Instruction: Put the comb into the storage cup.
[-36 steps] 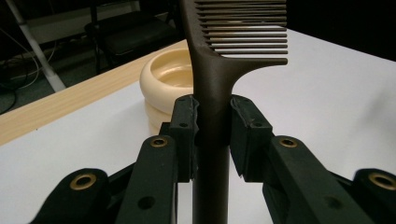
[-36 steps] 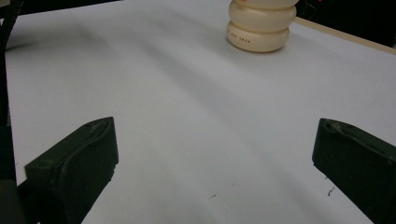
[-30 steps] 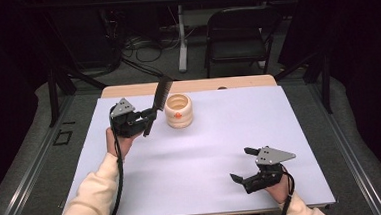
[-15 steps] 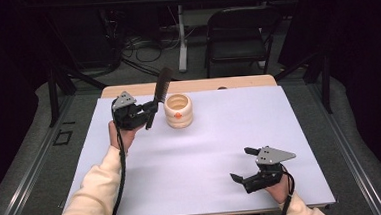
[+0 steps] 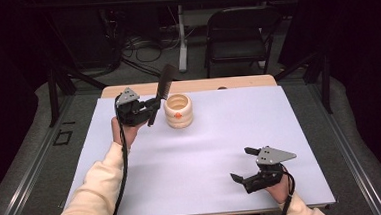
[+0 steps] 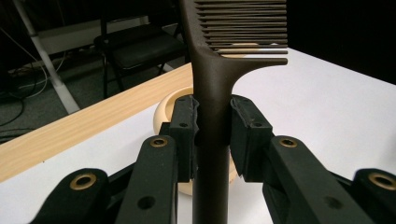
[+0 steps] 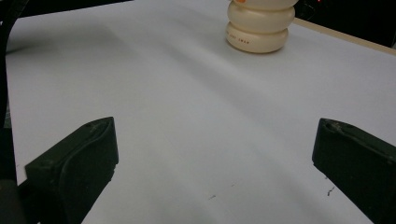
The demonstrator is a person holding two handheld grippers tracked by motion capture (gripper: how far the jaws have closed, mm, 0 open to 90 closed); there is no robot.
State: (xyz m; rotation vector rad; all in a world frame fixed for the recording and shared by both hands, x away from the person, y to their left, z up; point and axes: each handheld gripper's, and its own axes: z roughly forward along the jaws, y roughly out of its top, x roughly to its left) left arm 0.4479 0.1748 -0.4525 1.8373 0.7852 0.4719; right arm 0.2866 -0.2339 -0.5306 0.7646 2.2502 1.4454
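We are looking down on a table point(image 5: 208, 186) covered by a white sheet, with a person's 2 forearms coming in from the near edge. Our landmark is a cream, ribbed holder point(image 5: 178, 111) standing upright toward the far side of the table, left of centre, with a small orange mark on its front.

Just to the left of the holder, we are seeing the left tongs point(image 5: 151, 106) pinching a dark brown comb point(image 5: 160, 92) by its handle. The comb is tilting upward and away from us, its toothed end rising above and behind the holder's rim, close beside the holder; we cannot tell whether the 2 are touching. In the left gripper view, the pads point(image 6: 184, 135) are pressing on both sides of the comb's handle point(image 6: 211, 116), the teeth are spreading to the right at the top, and the holder point(image 6: 164, 111) is showing right behind the tongs.

Well apart from the holder, toward the near right corner of the table, the right tongs point(image 5: 244, 163) are resting low over the white sheet, spread wide with nothing between them. In the right gripper view, the 2 black tips are standing far apart, with bare sheet between, and the holder point(image 7: 260, 25) is standing far off at the top.
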